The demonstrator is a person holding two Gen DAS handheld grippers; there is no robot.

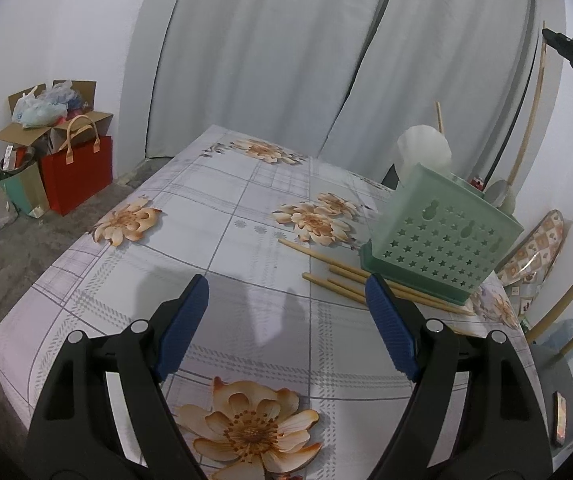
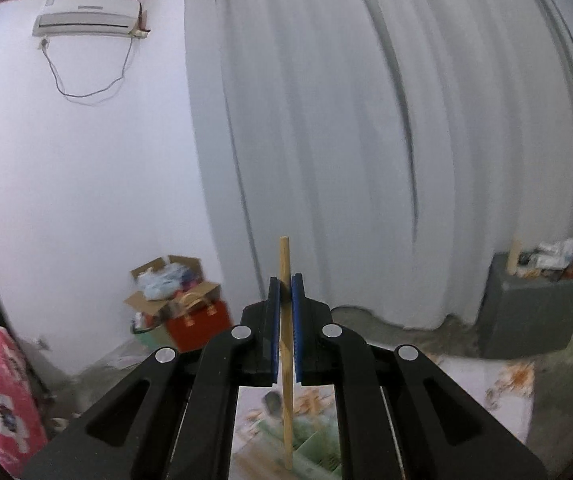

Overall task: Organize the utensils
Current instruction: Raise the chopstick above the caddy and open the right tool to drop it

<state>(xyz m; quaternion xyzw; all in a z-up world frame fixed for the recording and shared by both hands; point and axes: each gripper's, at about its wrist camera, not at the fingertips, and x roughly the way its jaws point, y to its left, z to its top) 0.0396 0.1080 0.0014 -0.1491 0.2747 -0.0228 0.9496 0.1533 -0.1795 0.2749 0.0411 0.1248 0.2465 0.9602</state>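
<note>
my left gripper (image 1: 286,300) hangs with jaws spread wide and nothing between them, above the flower-printed tablecloth (image 1: 226,216); my right gripper (image 2: 285,288) is clamped tight on one slim wooden chopstick (image 2: 285,258), held upright high above the table; one mint-green perforated plastic utensil basket (image 1: 442,240) stands near the table's right edge; i count four loose wooden chopsticks (image 1: 326,258) lying just beside its base, ends partly hidden; one further stick (image 1: 439,116) rises behind the basket; what it stands in i cannot tell.
</note>
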